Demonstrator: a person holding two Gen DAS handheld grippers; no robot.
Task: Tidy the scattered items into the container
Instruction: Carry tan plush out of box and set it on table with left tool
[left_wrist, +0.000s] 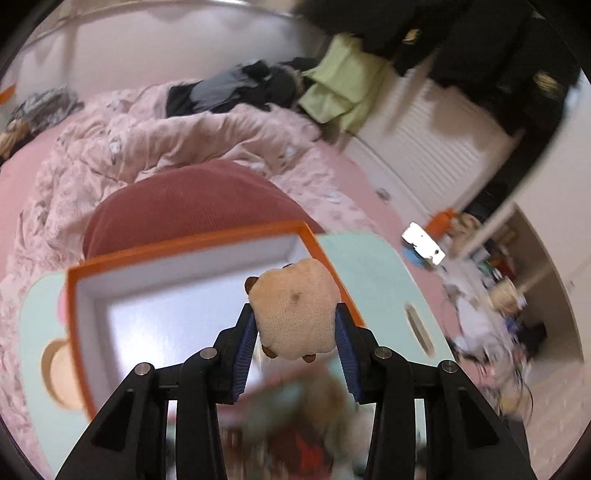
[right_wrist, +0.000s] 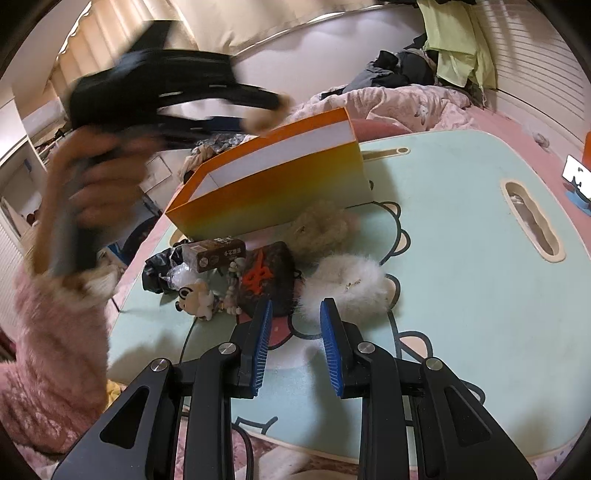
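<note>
Blue pads of the left gripper (left_wrist: 295, 332) pinch a small tan plush (left_wrist: 295, 314) at its sides, just above the open orange box (left_wrist: 184, 243) on the green table (right_wrist: 461, 258). Being soft and light, it dents under the pads; a mid-body hold looks safest. Right gripper (right_wrist: 295, 332) hangs part open and empty near the white fluffy item (right_wrist: 347, 284). Blur hides the left hand (right_wrist: 99, 184) and the pile's smaller bits.

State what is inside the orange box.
The orange box shows only bare white floor and walls; its near-right corner is hidden by the plush toy in the left gripper.
</note>
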